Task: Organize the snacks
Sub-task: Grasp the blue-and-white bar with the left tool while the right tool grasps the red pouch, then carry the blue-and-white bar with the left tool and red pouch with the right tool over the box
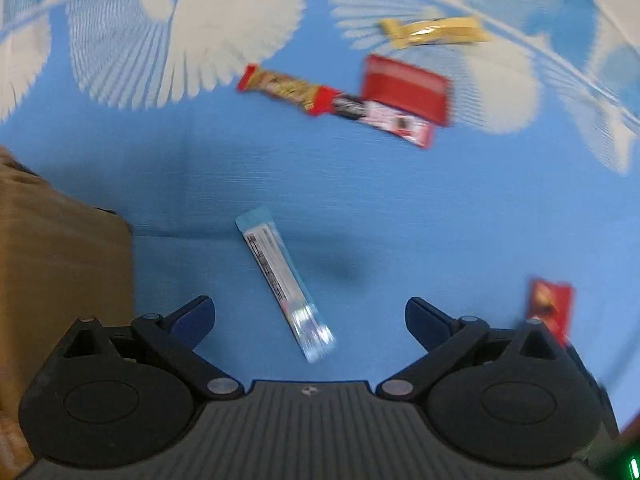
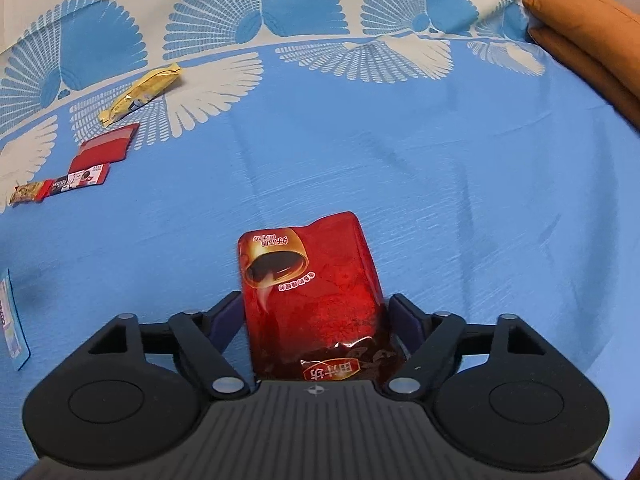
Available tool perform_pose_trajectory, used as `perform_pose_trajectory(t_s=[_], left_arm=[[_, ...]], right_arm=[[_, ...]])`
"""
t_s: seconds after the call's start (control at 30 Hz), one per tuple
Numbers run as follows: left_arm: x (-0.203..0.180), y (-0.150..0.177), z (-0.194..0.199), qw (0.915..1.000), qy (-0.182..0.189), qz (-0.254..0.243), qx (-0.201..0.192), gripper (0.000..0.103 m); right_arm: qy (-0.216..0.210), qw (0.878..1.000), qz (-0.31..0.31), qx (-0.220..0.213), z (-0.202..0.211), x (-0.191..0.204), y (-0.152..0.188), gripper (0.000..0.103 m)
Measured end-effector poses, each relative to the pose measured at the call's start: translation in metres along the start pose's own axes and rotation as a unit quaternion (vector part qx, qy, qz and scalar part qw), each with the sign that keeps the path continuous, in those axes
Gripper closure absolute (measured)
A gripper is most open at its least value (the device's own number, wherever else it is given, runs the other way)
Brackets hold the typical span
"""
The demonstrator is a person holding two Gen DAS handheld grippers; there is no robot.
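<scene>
Brown cardboard box (image 1: 60,272) stands at far left on the blue cloth with white fan pattern (image 1: 400,200). Beside it the left gripper (image 1: 308,312) hangs spread over a slim pale-blue foil sachet (image 1: 286,286), not touching it. Farther off lie a red-and-gold snack bar (image 1: 286,88), a flat red packet (image 1: 406,90) and a yellow wrapper (image 1: 434,31). At right, the right gripper (image 2: 316,316) pinches a glossy red foil pouch (image 2: 308,280) between its pads.
</scene>
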State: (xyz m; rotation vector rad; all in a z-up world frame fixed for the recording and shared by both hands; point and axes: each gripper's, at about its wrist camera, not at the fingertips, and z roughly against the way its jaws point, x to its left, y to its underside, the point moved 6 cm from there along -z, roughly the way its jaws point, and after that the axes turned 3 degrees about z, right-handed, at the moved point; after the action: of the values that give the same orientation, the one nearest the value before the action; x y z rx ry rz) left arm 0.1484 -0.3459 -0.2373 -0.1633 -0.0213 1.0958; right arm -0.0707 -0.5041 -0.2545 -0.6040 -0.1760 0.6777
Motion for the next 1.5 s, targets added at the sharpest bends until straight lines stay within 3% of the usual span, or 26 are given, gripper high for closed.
perform_pose_trajectory(t_s=[0.17, 0.37, 0.47, 0.5, 0.53, 0.57, 0.6, 0.7, 0.97, 1.23, 1.5], left_arm=[[0.019, -0.012, -0.044, 0.9988, -0.028, 0.029, 0.027, 0.000], [0.014, -0.011, -0.041, 0.9989, -0.040, 0.024, 0.009, 0.000], [0.014, -0.011, -0.040, 0.9987, -0.043, 0.027, 0.008, 0.003], [0.014, -0.012, -0.036, 0.9987, -0.042, 0.027, -0.001, 0.008], [0.015, -0.010, -0.028, 0.9988, -0.040, 0.026, -0.016, 0.031], [0.013, -0.010, -0.019, 0.9985, -0.034, 0.024, -0.035, 0.078], [0.014, -0.008, -0.011, 0.9985, -0.027, 0.024, -0.040, 0.083], [0.021, -0.003, 0.001, 0.9986, -0.022, 0.035, -0.033, 0.084], [0.021, 0.013, 0.073, 0.9960, 0.014, -0.010, -0.088, 0.084], [0.028, 0.063, 0.163, 0.9867, 0.060, -0.060, -0.139, 0.084], [0.079, 0.127, 0.230, 0.9795, 0.070, -0.086, -0.168, 0.084]], right_arm=[[-0.006, 1.000, 0.004, -0.010, -0.002, -0.002, -0.002, 0.012], [-0.003, 1.000, 0.008, -0.024, -0.006, -0.003, -0.001, 0.006], [-0.001, 1.000, 0.010, -0.026, -0.006, -0.003, 0.000, 0.007], [0.002, 1.000, 0.012, -0.026, -0.005, -0.003, 0.000, 0.011], [0.003, 0.999, 0.012, -0.029, -0.003, -0.003, -0.001, 0.025], [0.003, 0.999, 0.013, -0.033, 0.001, -0.003, -0.001, 0.032], [0.004, 0.999, 0.012, -0.032, 0.003, -0.004, -0.002, 0.035], [-0.003, 1.000, -0.009, -0.028, 0.008, -0.011, -0.002, 0.042], [-0.008, 0.998, -0.055, -0.041, 0.051, -0.022, -0.003, 0.044], [-0.047, 0.992, -0.072, -0.095, 0.142, -0.009, -0.008, 0.044], [-0.089, 0.985, -0.044, -0.139, 0.237, 0.028, 0.006, 0.044]])
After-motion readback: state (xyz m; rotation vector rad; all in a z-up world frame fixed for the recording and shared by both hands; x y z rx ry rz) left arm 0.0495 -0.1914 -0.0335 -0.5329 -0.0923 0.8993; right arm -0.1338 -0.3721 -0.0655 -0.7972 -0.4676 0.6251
